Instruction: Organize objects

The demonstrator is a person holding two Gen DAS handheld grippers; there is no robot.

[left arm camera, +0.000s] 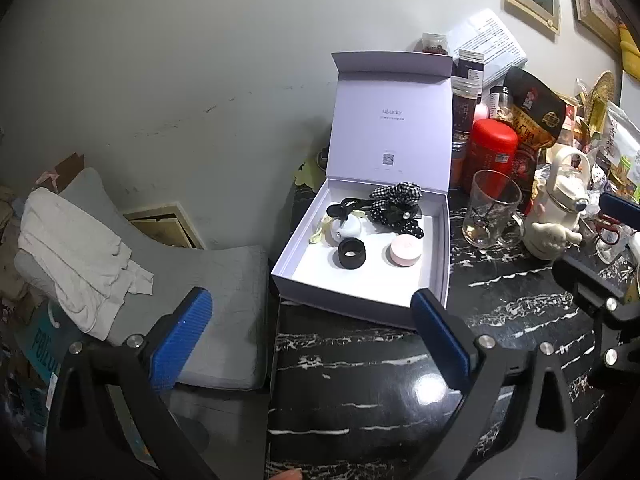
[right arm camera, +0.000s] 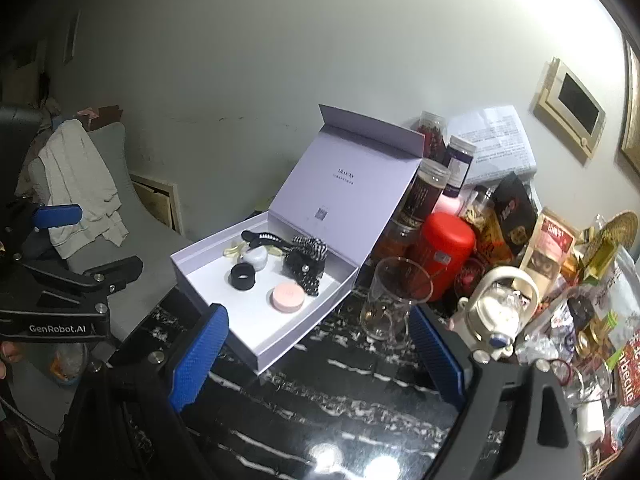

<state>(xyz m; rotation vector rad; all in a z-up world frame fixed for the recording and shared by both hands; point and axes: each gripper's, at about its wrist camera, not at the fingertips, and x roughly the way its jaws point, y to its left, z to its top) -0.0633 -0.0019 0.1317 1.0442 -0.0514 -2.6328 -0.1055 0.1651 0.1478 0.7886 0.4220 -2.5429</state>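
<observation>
With both the left gripper (left arm camera: 312,328) and right gripper (right arm camera: 320,344) spread wide and empty, the open white cardboard box (left arm camera: 434,264) at twelve o'clock looks filled, so closing its lid squarely probably comes next.

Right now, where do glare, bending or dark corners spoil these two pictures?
Left wrist view: a lamp glare spot on the glossy black marble table; the fisheye bends the white box and blackens the corners. Right wrist view: two glare spots on the table near the bottom edge, the wall at the upper right is washed out bright, the far left is dark.
</observation>
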